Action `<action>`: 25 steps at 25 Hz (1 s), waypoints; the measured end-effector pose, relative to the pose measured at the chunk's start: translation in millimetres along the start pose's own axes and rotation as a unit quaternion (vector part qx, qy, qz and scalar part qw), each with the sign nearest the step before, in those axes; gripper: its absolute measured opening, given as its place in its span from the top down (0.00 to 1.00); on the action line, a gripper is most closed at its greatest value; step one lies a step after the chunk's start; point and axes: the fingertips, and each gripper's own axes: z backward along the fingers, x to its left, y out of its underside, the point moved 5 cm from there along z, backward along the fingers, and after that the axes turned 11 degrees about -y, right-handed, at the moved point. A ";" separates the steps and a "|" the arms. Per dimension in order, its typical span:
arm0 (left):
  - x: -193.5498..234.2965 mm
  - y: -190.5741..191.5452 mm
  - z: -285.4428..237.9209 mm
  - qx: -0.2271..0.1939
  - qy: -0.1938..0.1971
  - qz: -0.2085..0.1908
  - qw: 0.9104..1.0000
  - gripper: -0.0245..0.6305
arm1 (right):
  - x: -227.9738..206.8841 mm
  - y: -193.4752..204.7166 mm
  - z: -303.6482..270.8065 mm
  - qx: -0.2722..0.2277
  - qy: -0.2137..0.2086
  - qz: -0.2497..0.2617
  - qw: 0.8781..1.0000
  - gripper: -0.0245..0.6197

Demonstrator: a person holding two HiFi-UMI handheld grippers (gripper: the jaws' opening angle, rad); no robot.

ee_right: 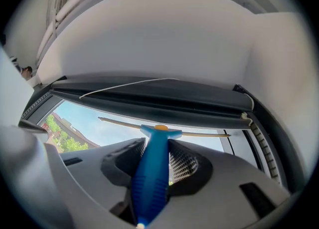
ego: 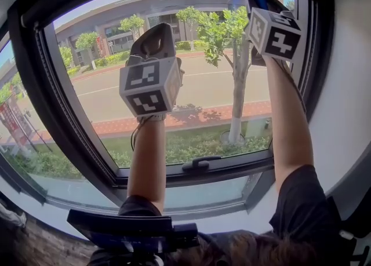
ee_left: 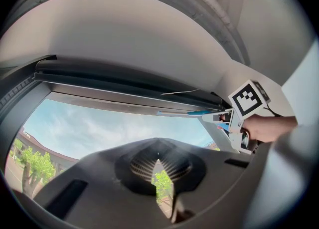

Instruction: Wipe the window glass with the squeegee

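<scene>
Squeegee [ee_right: 152,173] x1, blue ribbed handle, orange dot at T-head, thin pale blade, sat clamped in right gripper [ee_right: 158,159], blade up by top edge of the one window glass [ego: 203,85]; left gripper [ee_left: 158,165], second of two, was closed, empty.

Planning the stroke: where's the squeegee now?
The squeegee sits in the right gripper, its blade along the glass's top right, under the upper frame.

Tree [ego: 237,105], road [ego: 211,88], building [ego: 174,3] outside.
</scene>
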 end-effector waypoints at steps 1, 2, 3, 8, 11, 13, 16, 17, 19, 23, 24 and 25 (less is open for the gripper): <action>-0.2 -1.5 -1.2 -0.001 0.001 -0.001 1.000 0.96 | -0.8 0.2 -1.1 0.001 -0.002 -0.004 1.000 0.74; -0.5 -3.1 -1.9 -0.002 0.002 -0.002 1.000 0.96 | -1.6 0.8 -1.6 0.002 -0.004 -0.007 1.000 0.74; -0.9 -4.5 -1.9 -0.003 0.002 -0.003 1.000 0.96 | -2.3 1.4 -1.7 0.003 -0.006 -0.009 1.000 0.74; -3.4 -5.0 0.6 -0.005 0.006 -0.004 1.000 0.96 | -2.7 0.9 -2.8 0.002 -0.006 -0.012 1.000 0.74; -6.4 -2.6 1.2 0.000 0.010 -0.004 1.000 0.96 | -6.2 -4.6 -7.1 -0.004 0.002 -0.027 1.000 0.74; -8.2 -1.5 2.4 0.002 0.013 -0.005 1.000 0.96 | -10.1 -10.4 -10.3 -0.006 0.005 -0.032 0.999 0.74; -8.7 0.6 5.6 0.004 0.014 -0.006 1.000 0.96 | -11.3 -11.3 -10.9 -0.002 0.004 -0.027 1.000 0.74; -8.6 1.5 6.6 0.005 0.014 -0.006 1.000 0.96 | -11.2 -9.6 -10.1 -0.001 0.003 -0.025 1.000 0.74; -8.5 3.7 8.2 0.008 0.014 -0.005 1.000 0.96 | -11.6 -6.0 -7.7 0.000 0.003 -0.023 1.000 0.74; -8.9 7.8 10.8 0.013 0.013 -0.001 1.000 0.96 | -10.8 -2.0 -4.1 0.003 0.001 -0.021 1.000 0.74; -9.8 8.8 11.5 0.014 0.014 -0.001 1.000 0.96 | -10.4 -0.9 -3.1 0.004 0.000 -0.021 1.000 0.74; -11.0 9.9 12.3 0.015 0.015 0.000 1.000 0.96 | -9.9 0.4 -1.9 0.005 0.000 -0.021 1.000 0.74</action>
